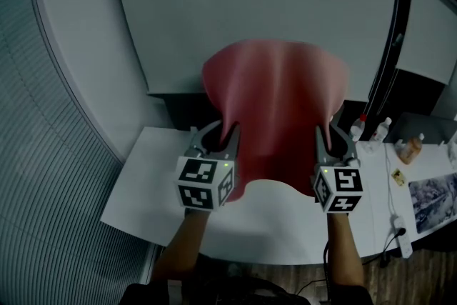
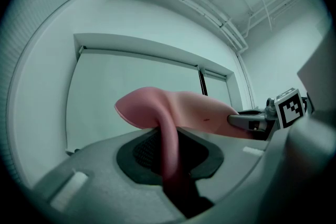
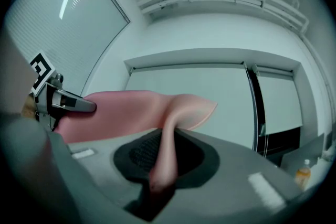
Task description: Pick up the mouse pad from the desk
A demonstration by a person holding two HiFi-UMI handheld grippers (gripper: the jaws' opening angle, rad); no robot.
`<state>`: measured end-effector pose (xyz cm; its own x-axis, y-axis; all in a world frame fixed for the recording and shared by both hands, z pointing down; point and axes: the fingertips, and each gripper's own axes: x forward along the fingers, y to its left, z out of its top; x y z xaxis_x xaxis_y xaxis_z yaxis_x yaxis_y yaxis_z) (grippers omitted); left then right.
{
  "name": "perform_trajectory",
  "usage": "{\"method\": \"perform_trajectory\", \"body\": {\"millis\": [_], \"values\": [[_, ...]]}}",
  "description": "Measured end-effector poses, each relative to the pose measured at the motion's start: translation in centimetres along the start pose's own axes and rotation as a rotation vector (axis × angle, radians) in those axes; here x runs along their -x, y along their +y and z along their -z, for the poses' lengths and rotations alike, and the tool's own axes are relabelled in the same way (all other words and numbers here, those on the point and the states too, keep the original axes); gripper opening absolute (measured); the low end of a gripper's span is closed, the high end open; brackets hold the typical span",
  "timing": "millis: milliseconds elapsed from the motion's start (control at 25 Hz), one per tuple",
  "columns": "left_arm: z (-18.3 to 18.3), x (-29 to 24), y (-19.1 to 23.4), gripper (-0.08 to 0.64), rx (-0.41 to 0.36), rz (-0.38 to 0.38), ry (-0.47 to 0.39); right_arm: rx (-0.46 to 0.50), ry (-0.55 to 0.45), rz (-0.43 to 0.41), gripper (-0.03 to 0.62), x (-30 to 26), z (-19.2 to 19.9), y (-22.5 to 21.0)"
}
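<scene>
1. Head view: the pink mouse pad (image 1: 275,103) is up off the white desk (image 1: 157,182), sagging between two grippers.
2. The left gripper (image 1: 227,133) is clamped on the pad's left edge (the sheet runs straight through its jaws).
3. The right gripper (image 1: 323,133) pinches the right edge likewise.
4. Small bottles (image 1: 382,128), I think, stand at the desk's right end.

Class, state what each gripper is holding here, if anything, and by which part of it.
Both pinch the pink mouse pad along its near edge: the left gripper towards the left end, the right gripper towards the right end.
</scene>
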<state>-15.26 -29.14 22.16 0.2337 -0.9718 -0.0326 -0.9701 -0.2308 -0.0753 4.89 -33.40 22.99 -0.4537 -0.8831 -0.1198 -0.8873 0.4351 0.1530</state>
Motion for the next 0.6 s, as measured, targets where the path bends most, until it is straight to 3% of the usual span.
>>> {"method": "perform_trajectory", "body": {"millis": [600], "values": [[0.08, -0.15, 0.68, 0.078, 0.002, 0.002, 0.000, 0.005, 0.003, -0.001, 0.068, -0.59, 0.01, 0.35]]}}
